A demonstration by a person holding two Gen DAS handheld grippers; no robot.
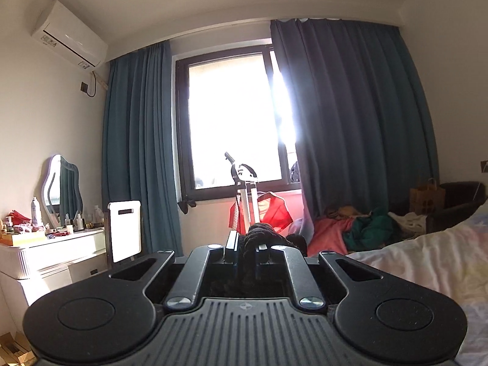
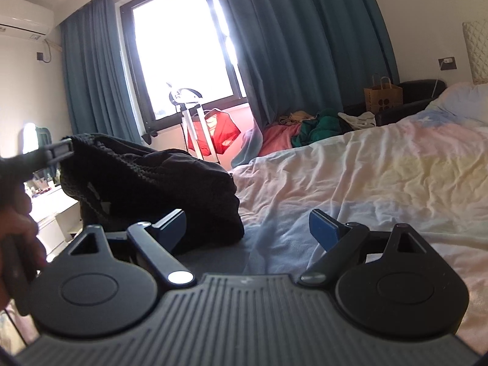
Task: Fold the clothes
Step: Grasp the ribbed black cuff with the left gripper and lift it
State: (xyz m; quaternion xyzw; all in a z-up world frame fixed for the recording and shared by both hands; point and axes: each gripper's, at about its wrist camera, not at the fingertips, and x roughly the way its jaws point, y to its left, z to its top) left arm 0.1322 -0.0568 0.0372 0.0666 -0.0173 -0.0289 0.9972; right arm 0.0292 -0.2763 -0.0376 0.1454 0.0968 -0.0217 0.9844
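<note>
My left hand-held gripper [image 2: 62, 150] pinches the black knit garment [image 2: 158, 183], lifting it at the bed's [image 2: 366, 164] left edge. My right hand-held gripper [image 2: 247, 231] hangs spread and empty; I judge no fold is made yet.

Two matte-black handheld grippers. Left gripper [image 1: 246, 248]: ribbed grey deck w/ small round emblem at centre, round black discs either side, slotted outer arms, four silver pivot screws, dark thin fingers [image 1: 231, 245]. Right gripper [image 2: 247, 228]: same ribbed deck & discs, triangular cut-outs in arms, silver screw heads, blue-faced pads [image 2: 324, 228]. Part of a bare hand [image 2: 18, 228] at frame edge, blurred.
</note>
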